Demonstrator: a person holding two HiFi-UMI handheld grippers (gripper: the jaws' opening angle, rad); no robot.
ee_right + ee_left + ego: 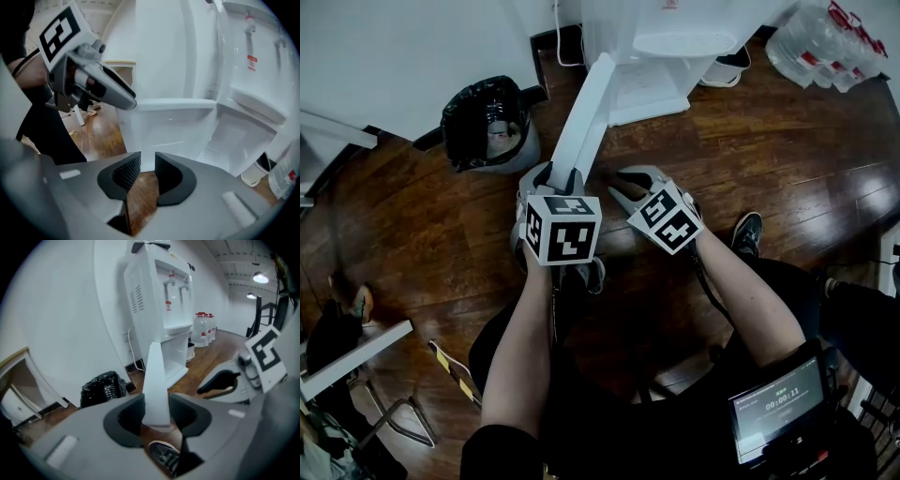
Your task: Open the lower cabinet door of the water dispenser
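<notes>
Right, L tongs (157,414) first: clenched on the free edge of the cabinet door (586,108), pads on both faces, white panel filling the gap. R tongs (146,168) just beside them on the right, not touching the door; pads only narrowly apart, nothing btw them, just floor showing through the slit. Both point down and fwd toward the water dispenser (161,296).

Door is swung well out from the dispenser base and, from the head cam, runs as a thin white strip from the base to my L tongs. I see it edge-on in the L gripper view. Lower cabinet stands open behind it, white inside, seen in the R gripper view.

Surface: dark glossy wooden floor (769,159) w/ light reflections, white wall (394,47) behind the dispenser, a cable (558,37) hanging down the wall beside it.

Room to move: left of the door a bin (487,122) w/ a black bag sits near the wall, so that side is tight. Right of the door the floor is bare as far as the water bottles (825,42) in the far corner, well apart from the tongs. Nearer me, a shoe (748,232) just right of the R forearm, and a small screen (776,405) low at right.
</notes>
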